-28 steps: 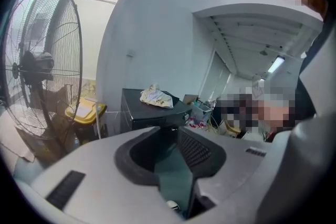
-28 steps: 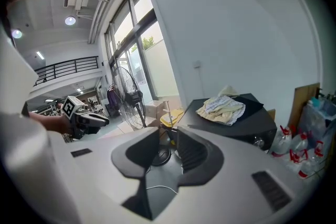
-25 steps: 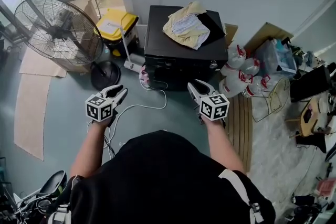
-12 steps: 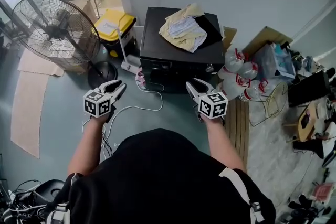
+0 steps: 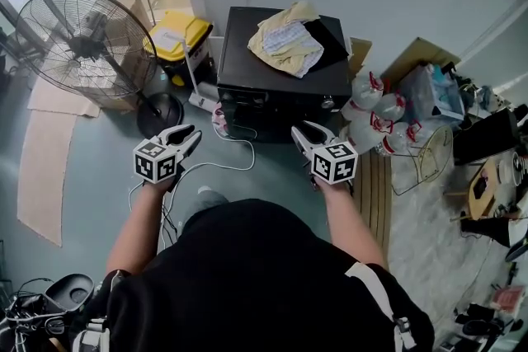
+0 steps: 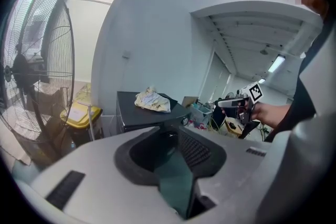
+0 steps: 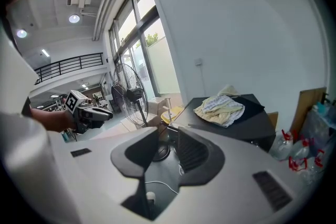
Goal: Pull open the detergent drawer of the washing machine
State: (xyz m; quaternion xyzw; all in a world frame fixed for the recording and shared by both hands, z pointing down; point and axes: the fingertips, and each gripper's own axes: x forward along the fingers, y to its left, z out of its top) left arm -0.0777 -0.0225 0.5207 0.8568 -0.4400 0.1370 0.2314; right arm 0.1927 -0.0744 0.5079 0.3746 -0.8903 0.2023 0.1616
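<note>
Left tongs (image 5: 185,133) gape, right tongs (image 5: 304,130) just opened wide, both empty.

The black, box-shaped washing machine (image 5: 254,53) stands upright on the floor with its back against the white wall. Its flat top faces up and carries a crumpled pale yellow cloth (image 5: 286,37) toward the rear right. Along the upper front runs a dark control strip (image 5: 272,99) with a small round knob (image 5: 329,104) at its right end. The strip looks flush; the detergent drawer cannot be picked out on it.
</note>
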